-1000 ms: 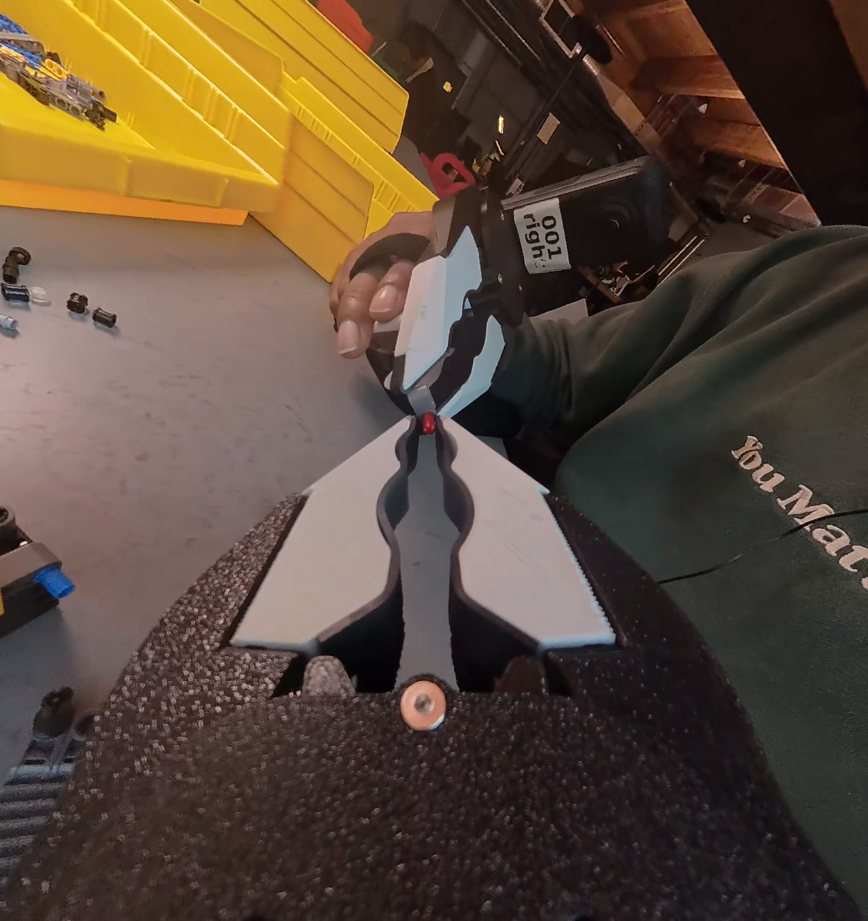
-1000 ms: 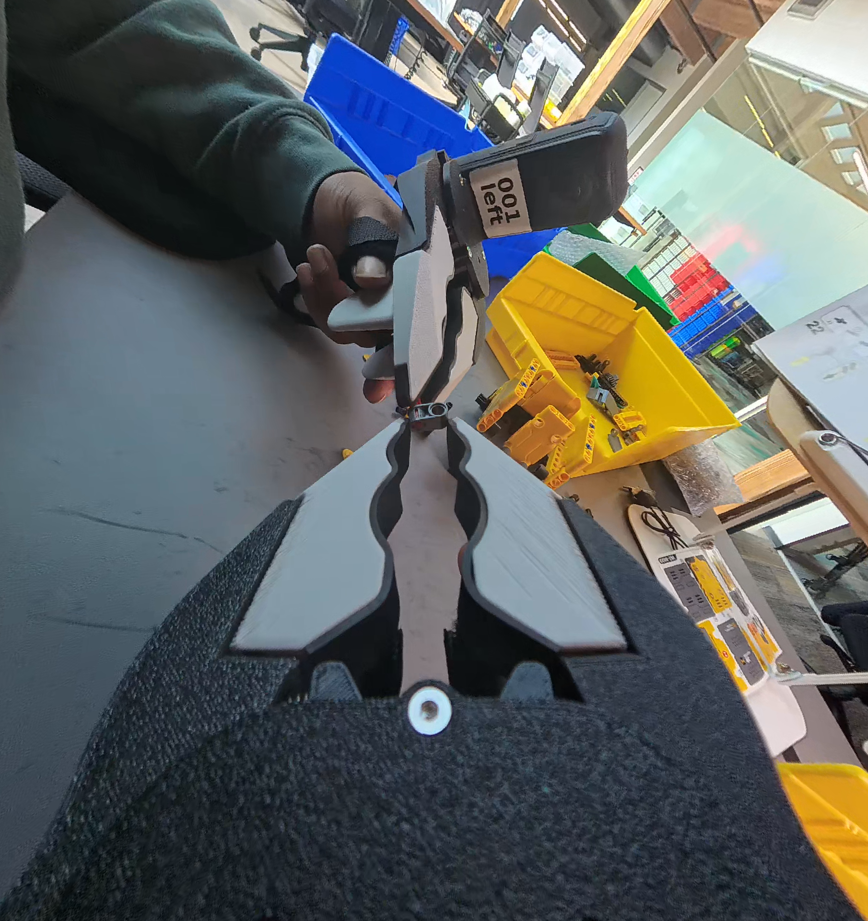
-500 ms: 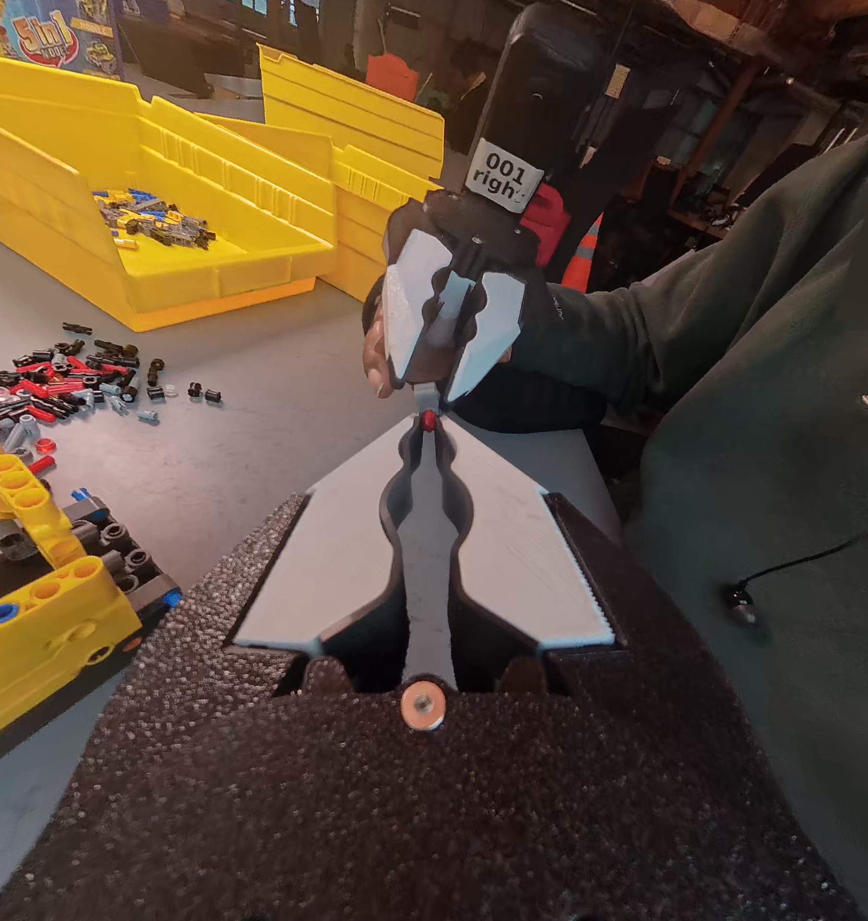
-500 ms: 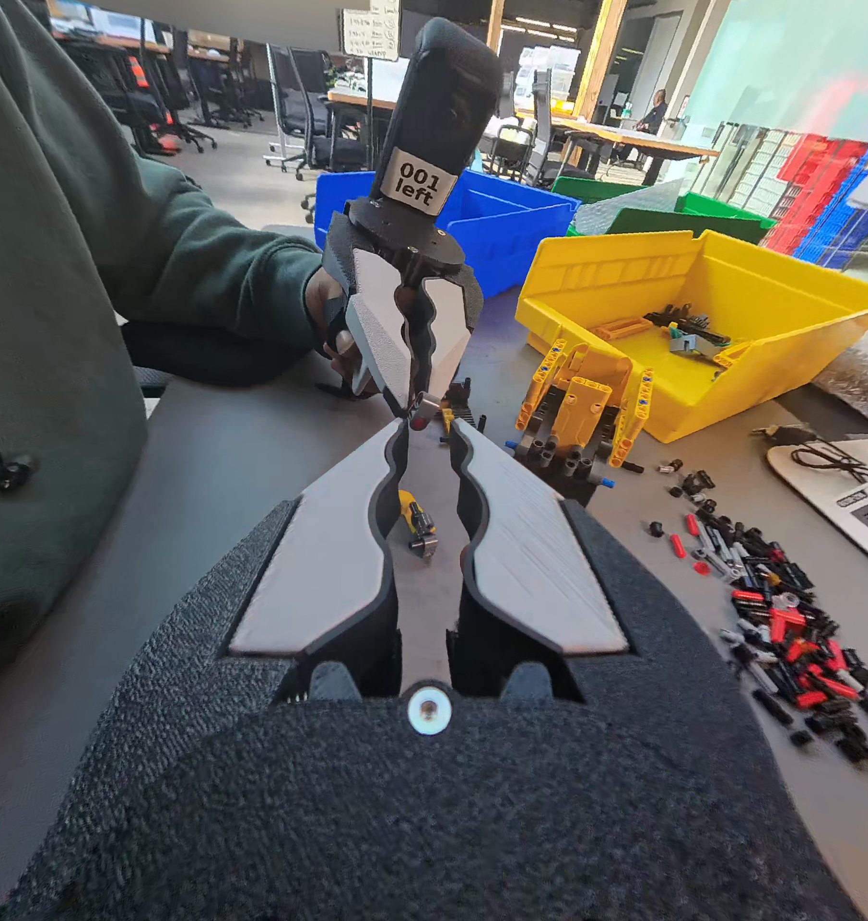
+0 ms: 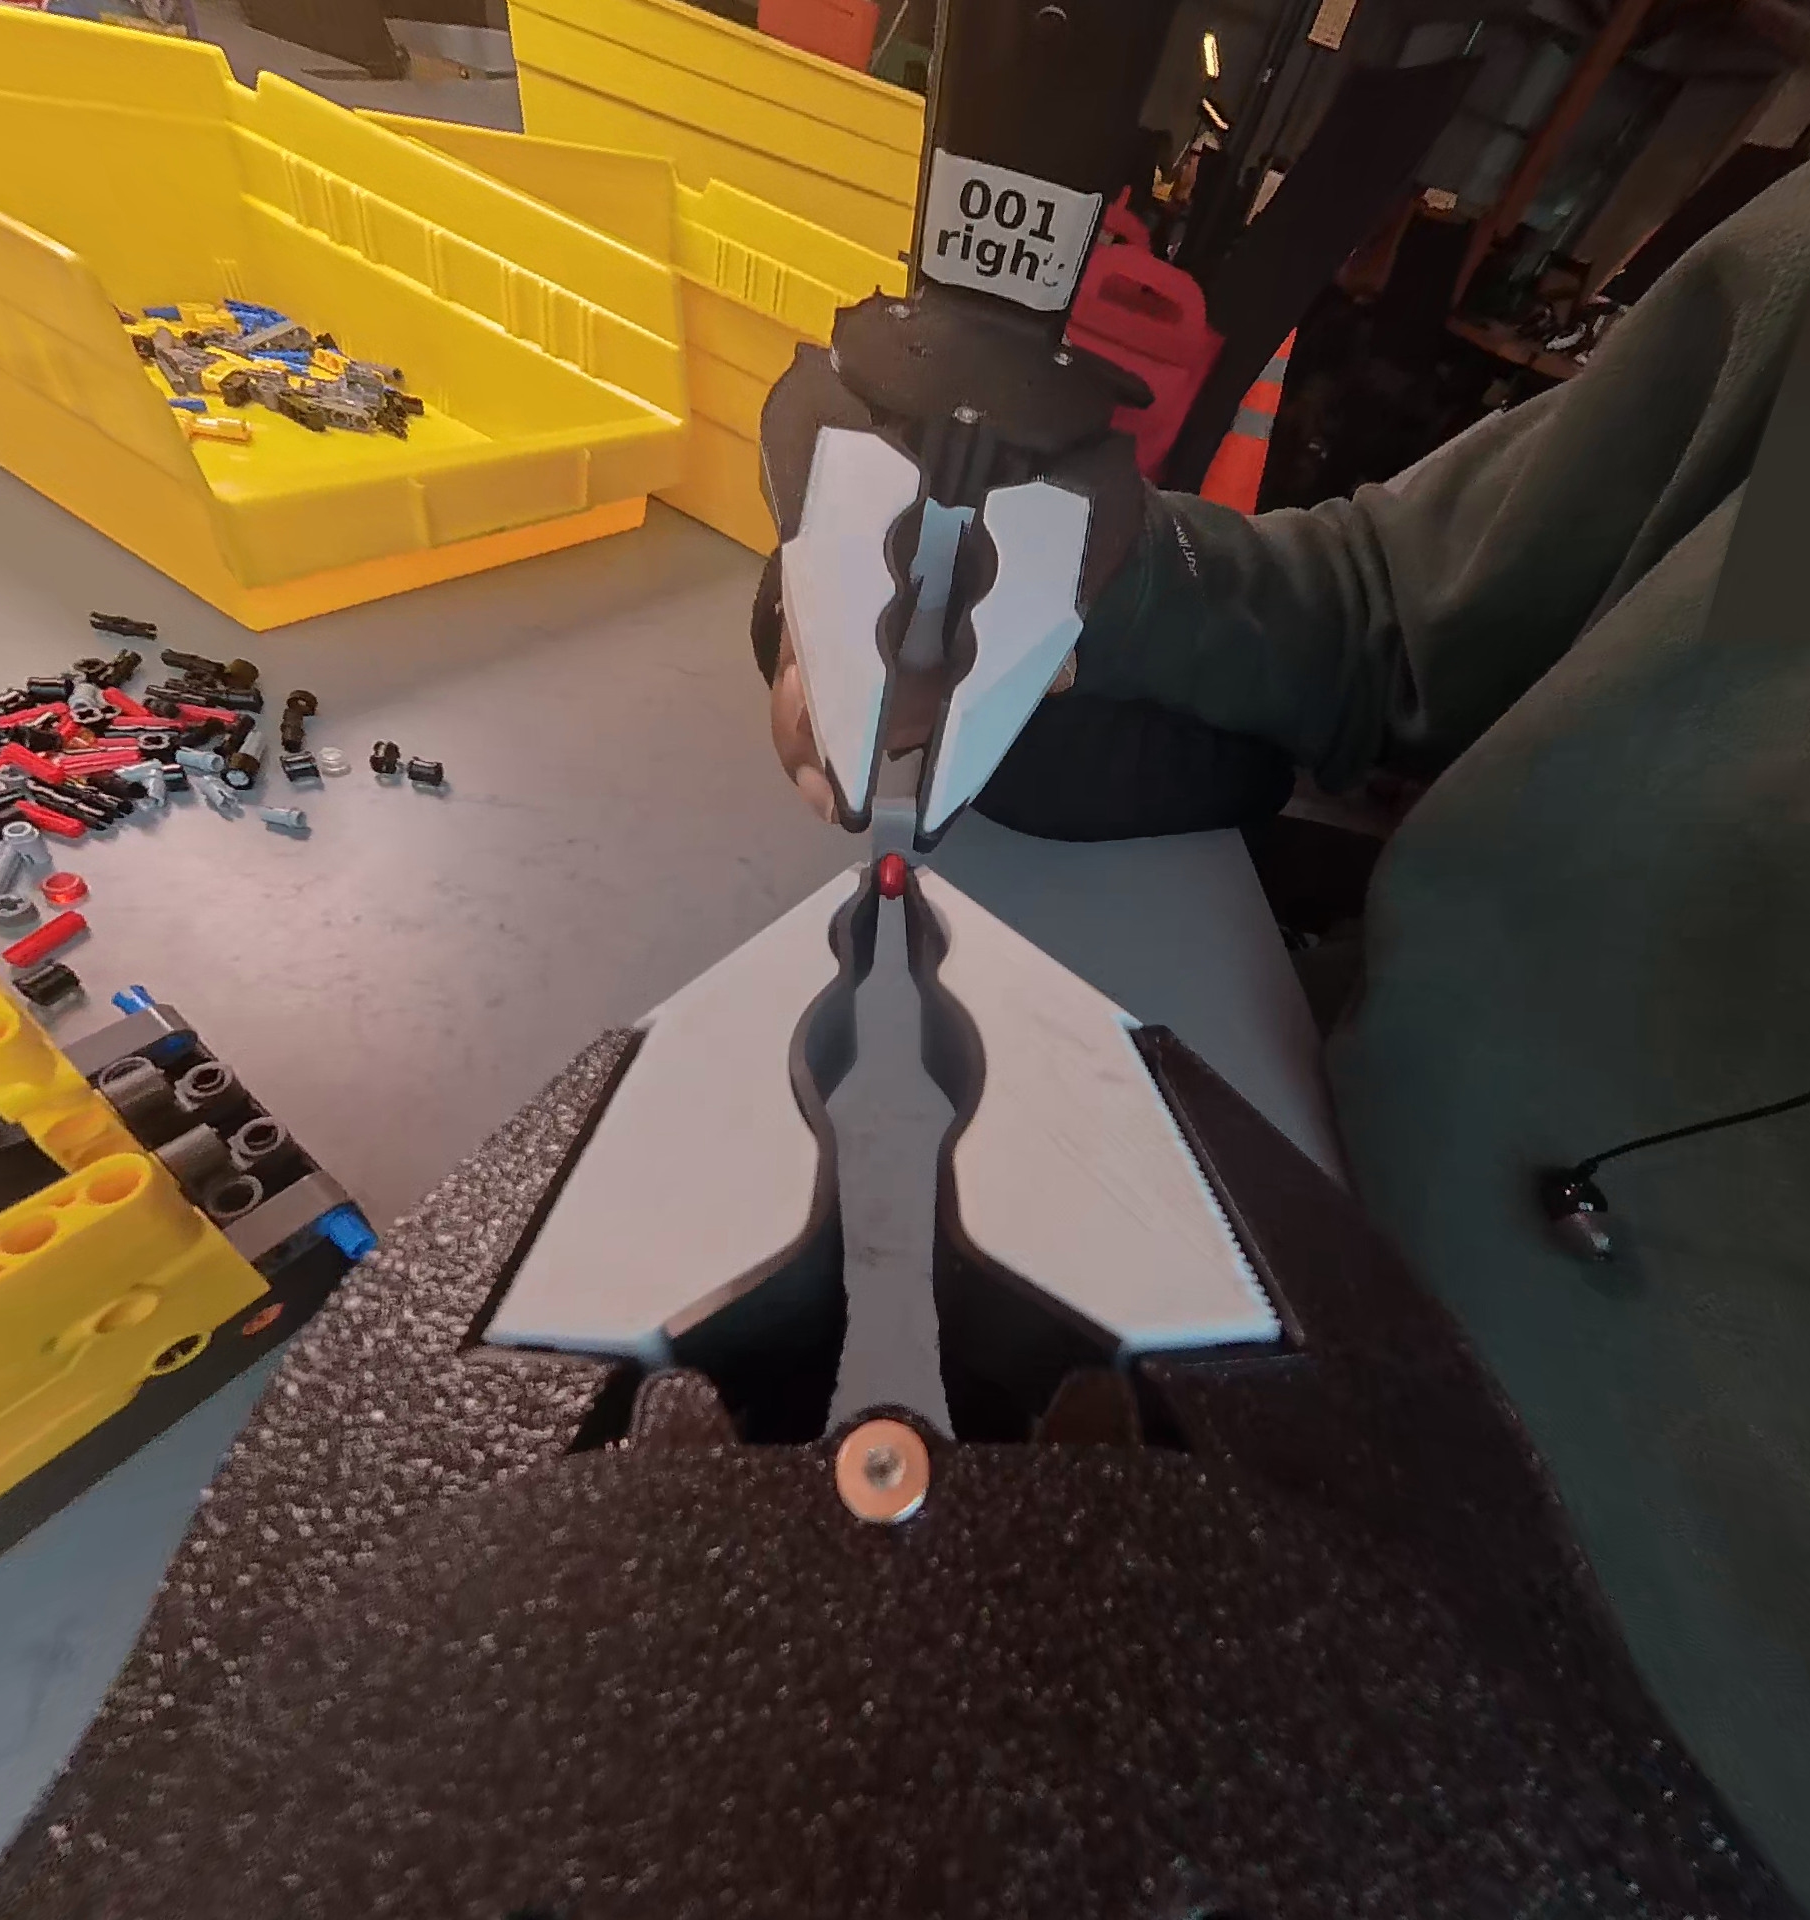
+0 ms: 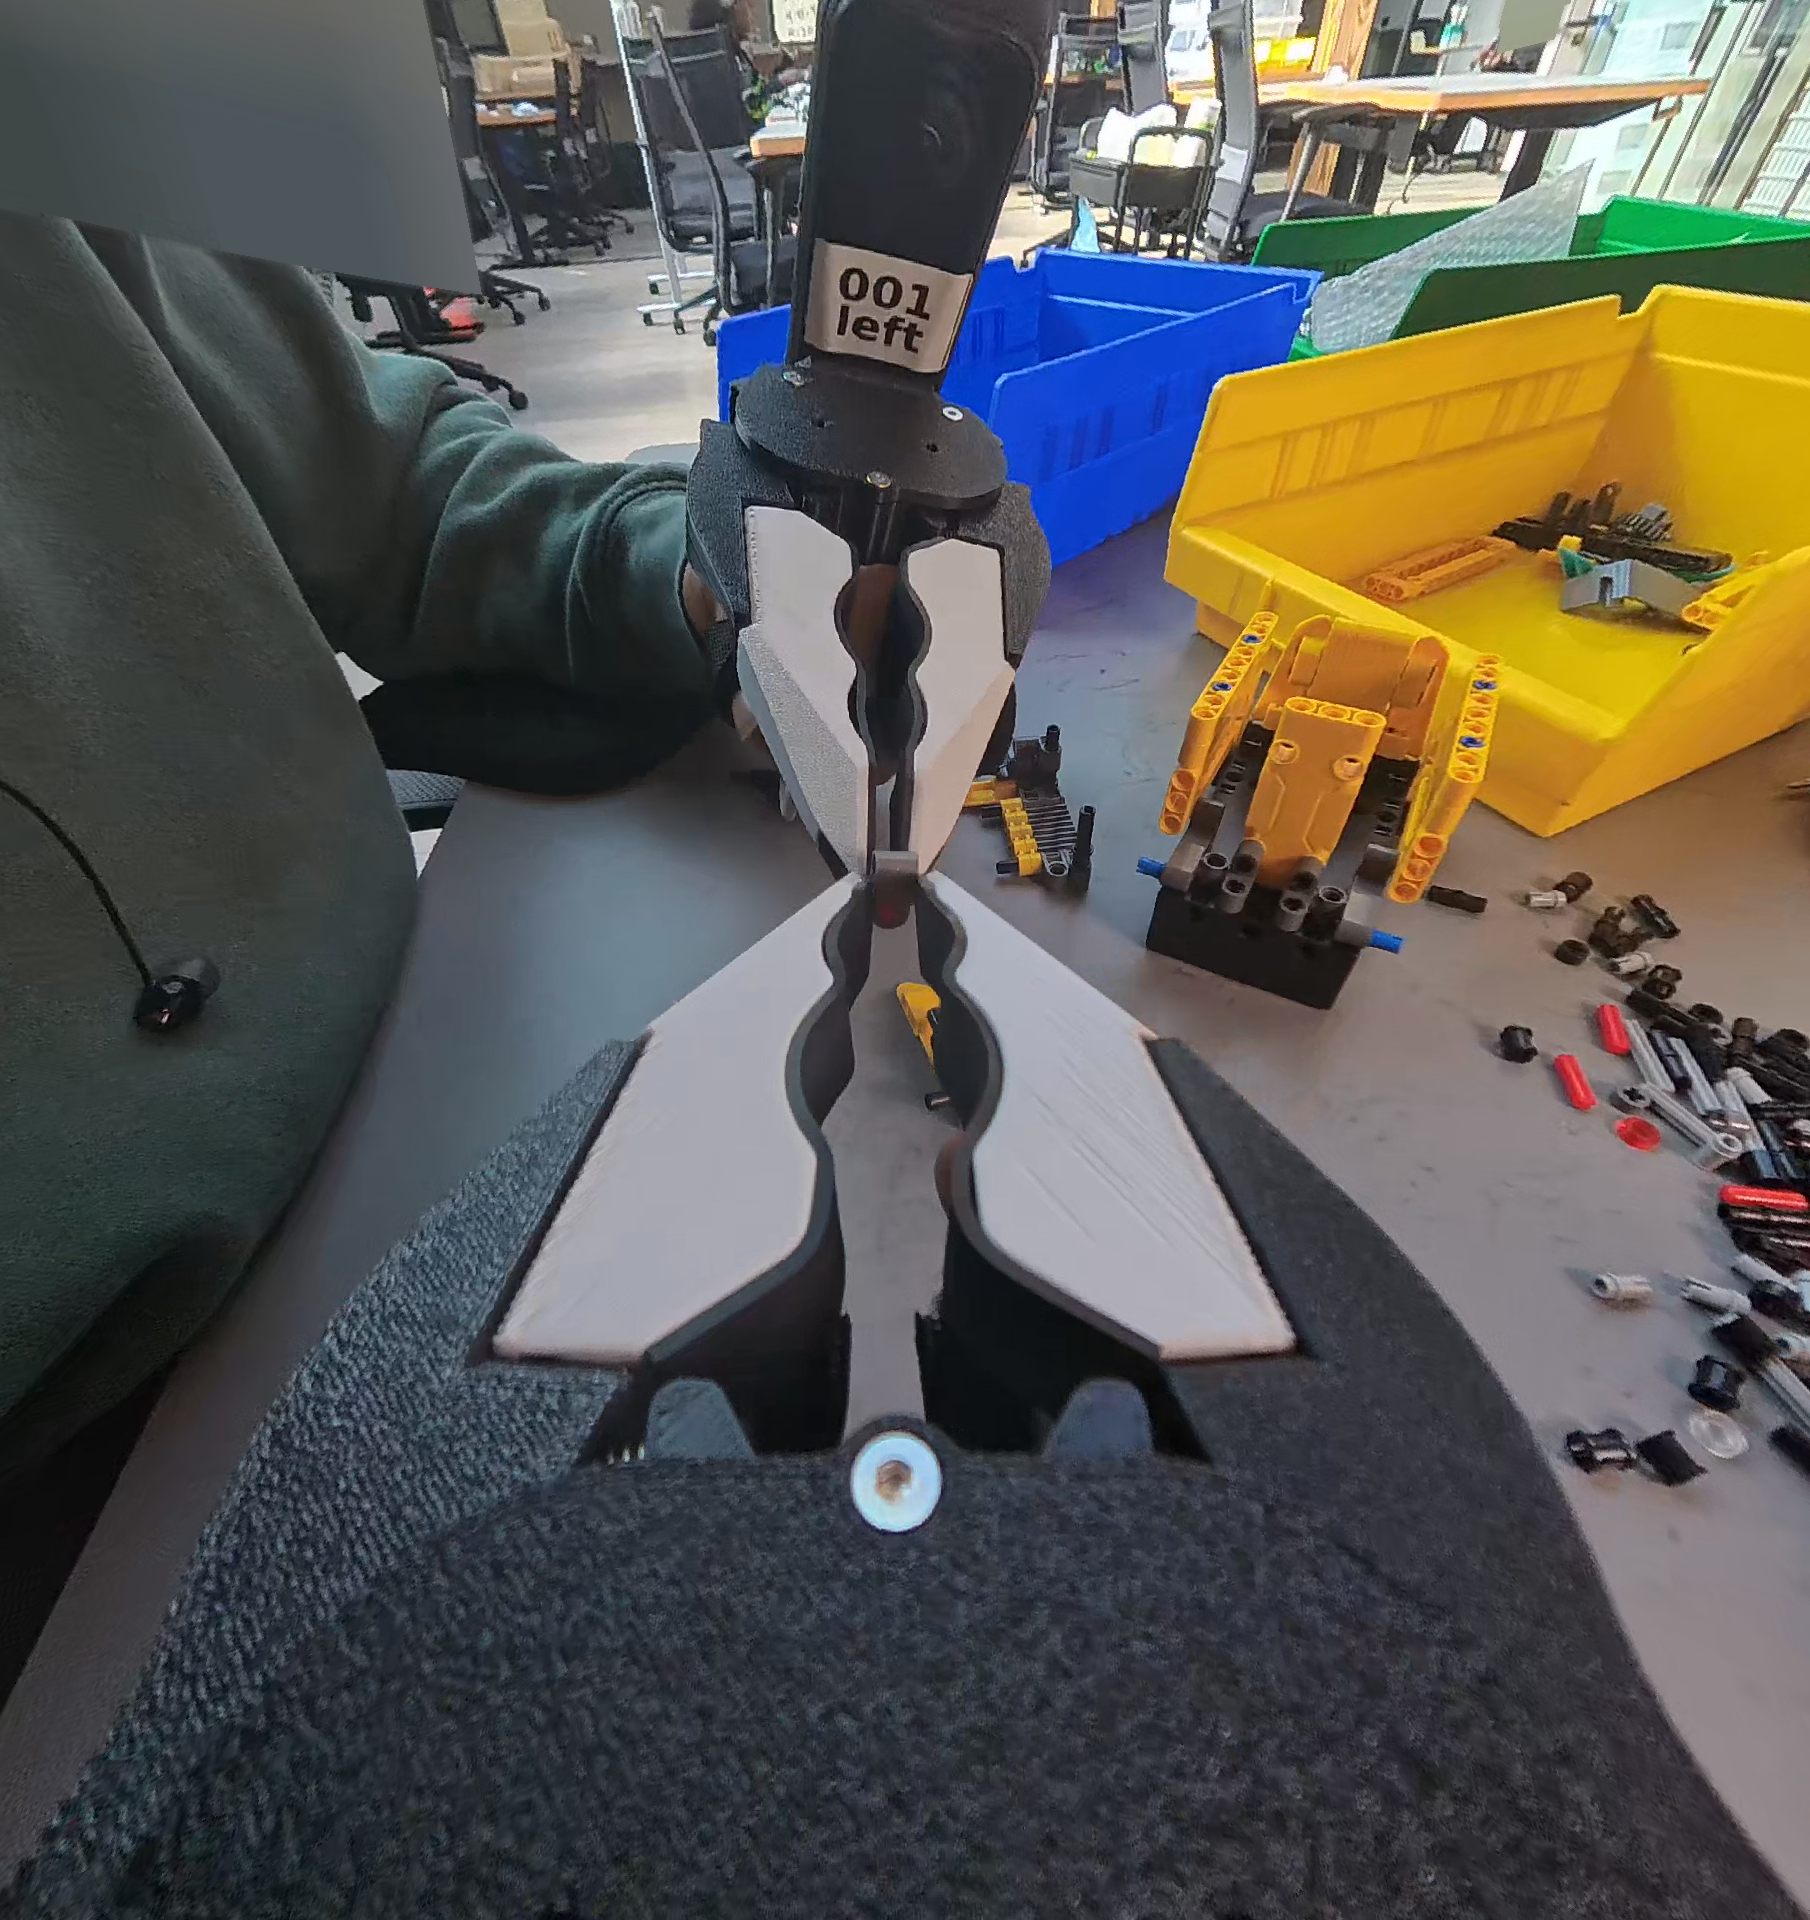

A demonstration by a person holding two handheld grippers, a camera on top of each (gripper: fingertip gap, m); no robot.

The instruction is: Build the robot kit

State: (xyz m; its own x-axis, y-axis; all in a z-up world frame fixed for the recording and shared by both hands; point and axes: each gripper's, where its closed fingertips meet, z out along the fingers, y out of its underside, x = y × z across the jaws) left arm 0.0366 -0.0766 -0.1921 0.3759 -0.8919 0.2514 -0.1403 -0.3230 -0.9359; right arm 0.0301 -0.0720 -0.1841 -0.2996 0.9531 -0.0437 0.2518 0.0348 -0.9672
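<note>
My left gripper point(image 5: 890, 888) is shut on a small red pin point(image 5: 890, 876) at its fingertips. My right gripper point(image 6: 893, 896) is shut on a small grey connector piece point(image 6: 893, 864). The two grippers meet tip to tip above the grey table point(image 5: 413, 935). The red pin touches the grey connector point(image 5: 895, 826). In the left wrist view the right gripper point(image 5: 893, 831) comes down from above, held by a hand in a green sleeve. In the right wrist view the left gripper point(image 6: 893, 844) comes down the same way. How far the pin sits in the connector is hidden.
A yellow and black brick model point(image 6: 1306, 790) stands right of the tips; it also shows in the left wrist view point(image 5: 70, 1226). Loose small parts point(image 6: 1763, 1143) point(image 5: 80, 748) lie in piles. Yellow bins point(image 5: 361, 520) point(image 6: 1503, 468), a blue bin point(image 6: 1088, 395) and a small subassembly point(image 6: 1036, 821) stand behind.
Both grippers have swung so their cameras look more down at the table; the bins, model and parts piles came into view. The tips stay together, still holding pin and connector.
</note>
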